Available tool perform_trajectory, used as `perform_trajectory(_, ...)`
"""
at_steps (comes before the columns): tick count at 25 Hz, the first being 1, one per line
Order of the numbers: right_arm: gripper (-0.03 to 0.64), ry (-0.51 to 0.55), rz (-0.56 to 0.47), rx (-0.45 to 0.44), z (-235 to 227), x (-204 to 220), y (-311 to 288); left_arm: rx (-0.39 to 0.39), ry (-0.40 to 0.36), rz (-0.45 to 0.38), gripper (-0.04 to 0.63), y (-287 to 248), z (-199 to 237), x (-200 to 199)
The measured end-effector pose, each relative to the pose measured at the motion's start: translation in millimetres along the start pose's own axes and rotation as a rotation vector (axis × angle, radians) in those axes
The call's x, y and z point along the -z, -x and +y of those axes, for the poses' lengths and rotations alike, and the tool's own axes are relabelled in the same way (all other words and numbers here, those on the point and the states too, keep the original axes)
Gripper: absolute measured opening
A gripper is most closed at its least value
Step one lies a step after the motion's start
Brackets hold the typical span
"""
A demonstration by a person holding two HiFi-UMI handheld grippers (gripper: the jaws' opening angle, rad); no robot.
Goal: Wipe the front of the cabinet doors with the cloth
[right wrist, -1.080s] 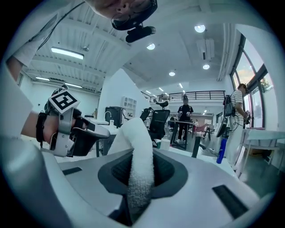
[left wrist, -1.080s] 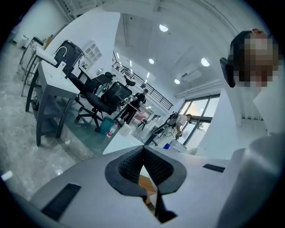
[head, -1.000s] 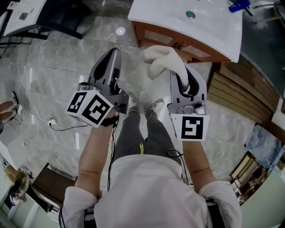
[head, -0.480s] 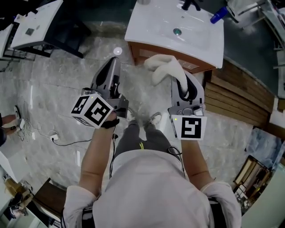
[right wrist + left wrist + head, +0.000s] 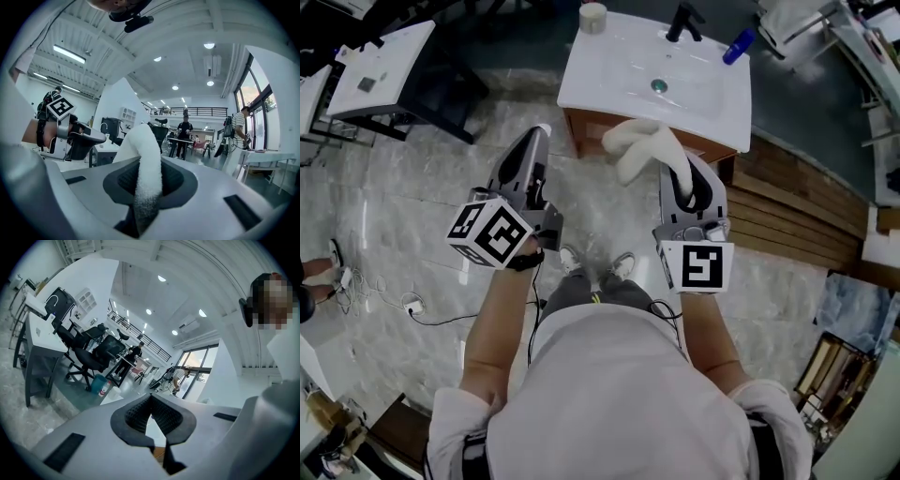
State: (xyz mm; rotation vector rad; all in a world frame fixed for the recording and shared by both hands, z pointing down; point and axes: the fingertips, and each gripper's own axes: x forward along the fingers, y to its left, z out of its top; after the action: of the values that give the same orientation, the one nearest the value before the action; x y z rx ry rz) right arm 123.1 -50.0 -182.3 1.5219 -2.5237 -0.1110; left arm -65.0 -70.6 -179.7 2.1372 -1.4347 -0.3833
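The white cloth [image 5: 645,150] hangs bunched from my right gripper [image 5: 677,169], which is shut on it, just in front of the wooden cabinet [image 5: 584,130] under a white basin top [image 5: 609,84]. In the right gripper view the cloth [image 5: 146,159] runs up between the dark pads [image 5: 123,180]. My left gripper [image 5: 534,142] is held beside it, to the left of the cabinet's corner, shut with nothing in it [image 5: 151,404]. Most of the cabinet's door fronts are hidden below the basin top and behind the cloth.
A black tap [image 5: 684,19], a blue bottle [image 5: 736,45] and a small cup [image 5: 593,16] stand on the basin top. Wooden slats [image 5: 787,220] lie to the right. A white desk [image 5: 380,61] stands at the far left, and a cable [image 5: 412,305] lies on the marble floor.
The cabinet and basin top have slid down and fully into the head view. Both grippers keep the same pose, the right one still holding the cloth.
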Motion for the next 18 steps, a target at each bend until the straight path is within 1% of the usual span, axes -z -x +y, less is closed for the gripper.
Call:
perform_trajectory(6,0.081,-0.002,0.003,0.014,-5,-8,-3,0.016,-0.011,-0.003,0.017,-4,-6,-14)
perform_trajectory(18,0.081,-0.035,0.009,-0.002,7,4,-17,0.001,-0.017,0.024,0.017,-10,7,-6)
